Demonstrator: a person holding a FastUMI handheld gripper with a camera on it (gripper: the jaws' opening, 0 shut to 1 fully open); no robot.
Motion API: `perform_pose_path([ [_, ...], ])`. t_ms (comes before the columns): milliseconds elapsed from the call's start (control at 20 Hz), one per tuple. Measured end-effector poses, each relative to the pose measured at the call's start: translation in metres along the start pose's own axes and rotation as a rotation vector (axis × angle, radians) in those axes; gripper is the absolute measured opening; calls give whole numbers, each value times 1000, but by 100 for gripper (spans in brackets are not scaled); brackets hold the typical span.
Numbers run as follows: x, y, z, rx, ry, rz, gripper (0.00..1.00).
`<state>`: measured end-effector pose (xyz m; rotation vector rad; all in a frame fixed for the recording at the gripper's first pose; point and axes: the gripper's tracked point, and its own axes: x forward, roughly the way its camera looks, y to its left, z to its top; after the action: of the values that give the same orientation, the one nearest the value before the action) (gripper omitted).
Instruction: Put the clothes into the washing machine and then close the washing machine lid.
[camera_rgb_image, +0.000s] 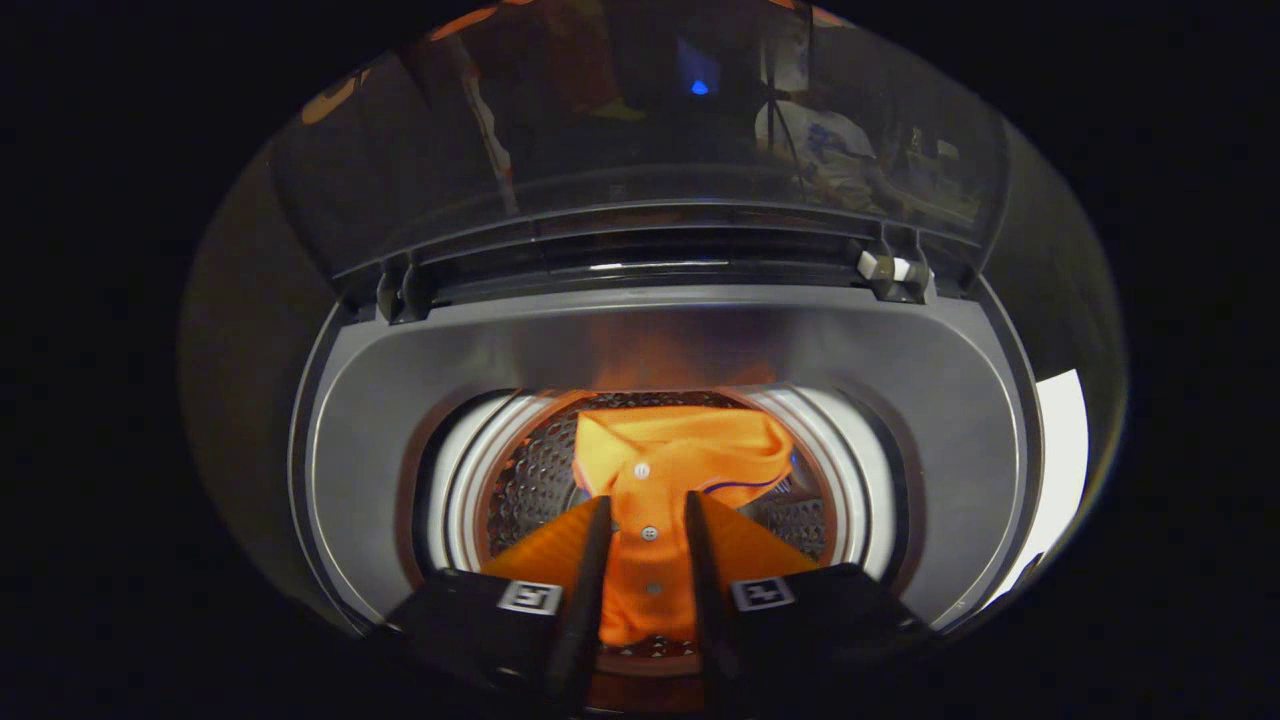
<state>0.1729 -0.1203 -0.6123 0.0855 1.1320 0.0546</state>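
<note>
Hanging between the gripper's (648, 520) fingers, an orange buttoned shirt (665, 470) is pinched from both sides over the perforated steel drum (530, 480). Beyond them, the washing machine's clear lid (640, 130) stands raised.

Orange shirt (680, 455) in washer drum (530, 470), lid (620, 130) raised

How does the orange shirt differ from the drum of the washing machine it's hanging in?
The orange shirt is soft, bright cloth with small buttons; the drum is hard metal dotted with holes.
The shirt is crumpled and hangs between the fingers of the gripper, which look closed on it; the drum is a fixed round hollow below the lid, which stands open.
Both sit inside the machine's opening, and the drum reflects the shirt's orange.
</note>
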Motion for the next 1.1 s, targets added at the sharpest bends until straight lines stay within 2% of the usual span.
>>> perform_pose_path([
  [100,-1,2,-4,-7,14,9,100],
  [550,-29,2,5,16,-39,25,99],
  [900,-109,-10,60,63,-217,28,99],
  [1100,-162,-10,104,18,-323,8,99],
])
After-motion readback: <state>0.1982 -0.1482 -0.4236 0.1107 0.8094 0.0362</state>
